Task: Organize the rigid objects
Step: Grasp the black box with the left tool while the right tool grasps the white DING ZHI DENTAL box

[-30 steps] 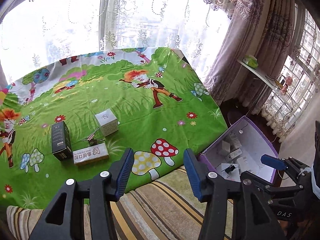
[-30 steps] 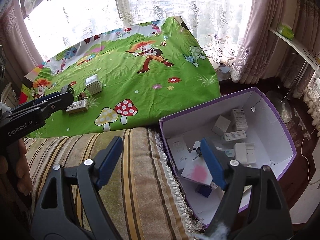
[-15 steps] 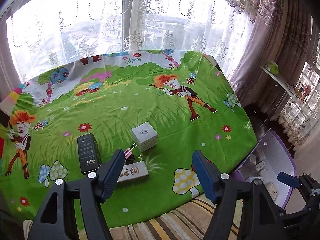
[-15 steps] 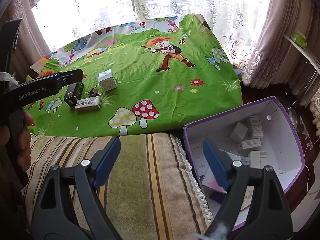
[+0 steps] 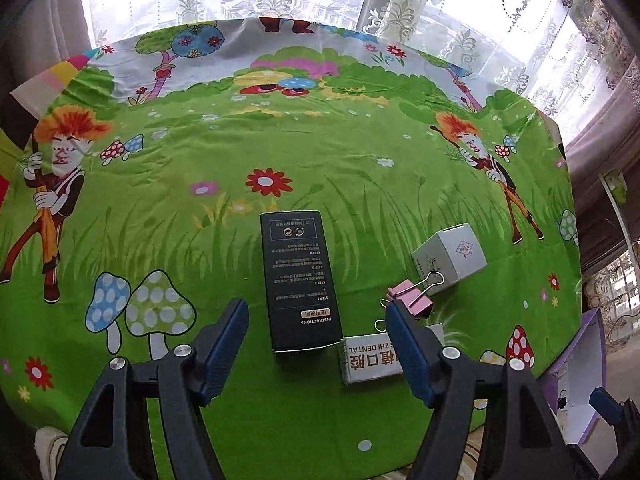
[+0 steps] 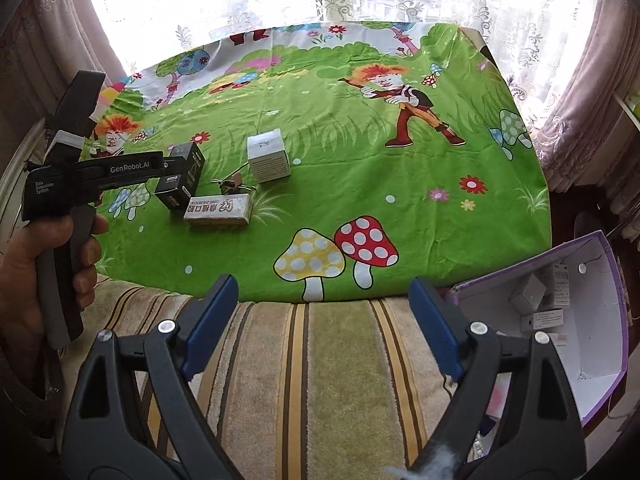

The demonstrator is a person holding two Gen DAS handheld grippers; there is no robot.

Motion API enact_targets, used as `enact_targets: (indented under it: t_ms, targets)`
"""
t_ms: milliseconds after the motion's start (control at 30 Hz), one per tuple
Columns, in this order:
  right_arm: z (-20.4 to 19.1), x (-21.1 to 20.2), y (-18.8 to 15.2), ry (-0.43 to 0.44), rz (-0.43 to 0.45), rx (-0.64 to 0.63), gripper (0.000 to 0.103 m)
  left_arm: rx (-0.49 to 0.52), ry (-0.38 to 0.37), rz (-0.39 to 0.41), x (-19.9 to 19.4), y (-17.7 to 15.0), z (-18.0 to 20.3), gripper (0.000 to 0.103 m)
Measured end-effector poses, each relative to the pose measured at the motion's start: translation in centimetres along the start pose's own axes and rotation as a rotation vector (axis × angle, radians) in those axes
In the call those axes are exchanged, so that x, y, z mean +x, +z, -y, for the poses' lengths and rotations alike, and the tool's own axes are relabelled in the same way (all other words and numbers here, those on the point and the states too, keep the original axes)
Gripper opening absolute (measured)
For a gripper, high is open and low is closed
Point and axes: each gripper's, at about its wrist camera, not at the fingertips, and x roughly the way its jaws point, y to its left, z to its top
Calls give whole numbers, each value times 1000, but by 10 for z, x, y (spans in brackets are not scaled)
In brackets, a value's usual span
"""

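Since the earlier frame the left gripper (image 5: 316,340) has swung away from the purple box (image 6: 600,292) and out over the green cartoon cloth (image 5: 320,160), and its fingers have spread wider; they now stand open with nothing between them, just short of the near end of the black box (image 5: 300,280); beside that lie a white dental box (image 5: 368,360), partly hidden by the right finger, a pink binder clip (image 5: 412,300) and a white cube box (image 5: 450,256); the right gripper (image 6: 324,320) hangs over the striped cushion (image 6: 320,380), its fingers opening and empty; the purple box at right holds several small white cartons; a hand (image 6: 24,280) grips the left tool's handle.
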Motion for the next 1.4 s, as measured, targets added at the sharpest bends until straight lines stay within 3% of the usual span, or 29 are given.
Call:
enact_targets:
  t_ms: [233, 300, 400, 600, 1000, 1400]
  targets:
    - [-29, 23, 9, 18, -51, -63, 89, -9, 11, -50, 20, 0, -5, 70]
    - [-37, 28, 11, 19, -66, -85, 89, -4, -1, -64, 25, 1, -7, 55]
    - [-49, 35, 14, 22, -82, -117, 89, 0, 9, -64, 30, -1, -11, 40]
    - [-68, 51, 20, 41, -117, -141, 89, -39, -30, -43, 23, -7, -22, 40]
    - [-102, 90, 38, 66, -144, -112, 92, -248, -102, 71, -20, -32, -71, 40]
    - [-116, 125, 54, 15, -148, -74, 94, -295, -109, 133, -38, -47, -87, 40]
